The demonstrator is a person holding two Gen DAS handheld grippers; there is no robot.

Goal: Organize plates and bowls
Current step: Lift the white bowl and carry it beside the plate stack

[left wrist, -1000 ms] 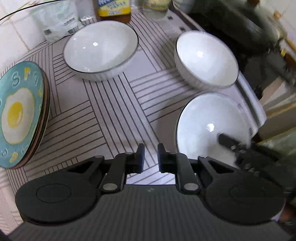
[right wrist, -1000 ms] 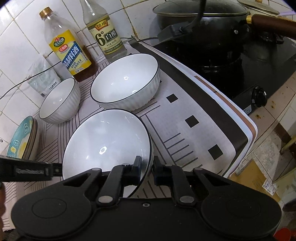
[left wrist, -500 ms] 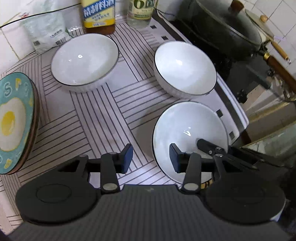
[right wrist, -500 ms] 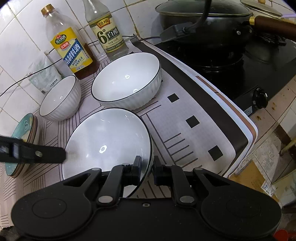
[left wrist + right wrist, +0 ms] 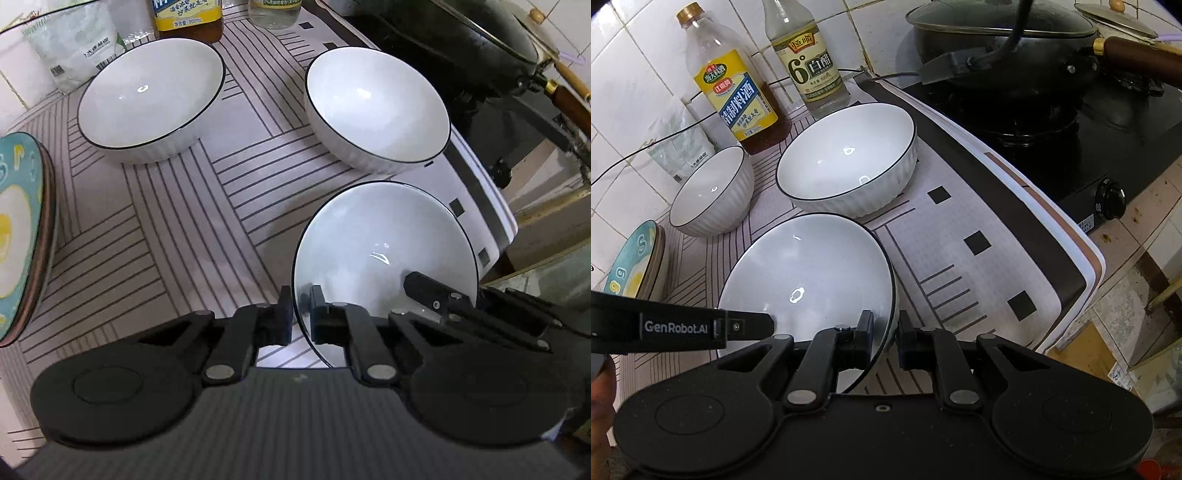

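Right up close, the left gripper [image 5: 301,319] has its fingers clenched on the rim of the nearest bowl [image 5: 384,258], one finger outside the rim and one inside, at about seven o'clock on that bowl. The right gripper [image 5: 884,339] grips the same bowl's rim too, fingers clamped on it at roughly five o'clock in the right wrist view, so both grippers have hold of this one white bowl with the thin dark rim. It sits tilted above the striped mat [image 5: 166,240] on the tabletop. Out at nine o'clock in the left wrist view, a stack of plates [image 5: 22,236] with a fried-egg picture on teal sits at the mat's edge. Further on, at eleven o'clock, a second bowl [image 5: 151,99] rests on the mat, and at one o'clock a third bowl [image 5: 376,107], well apart from each other. Beyond them, against the tiled wall, stand a yellow-labelled bottle [image 5: 735,85] and a clear bottle [image 5: 809,62], and far right a lidded black pot [image 5: 1001,40] on the stove [image 5: 1108,140].
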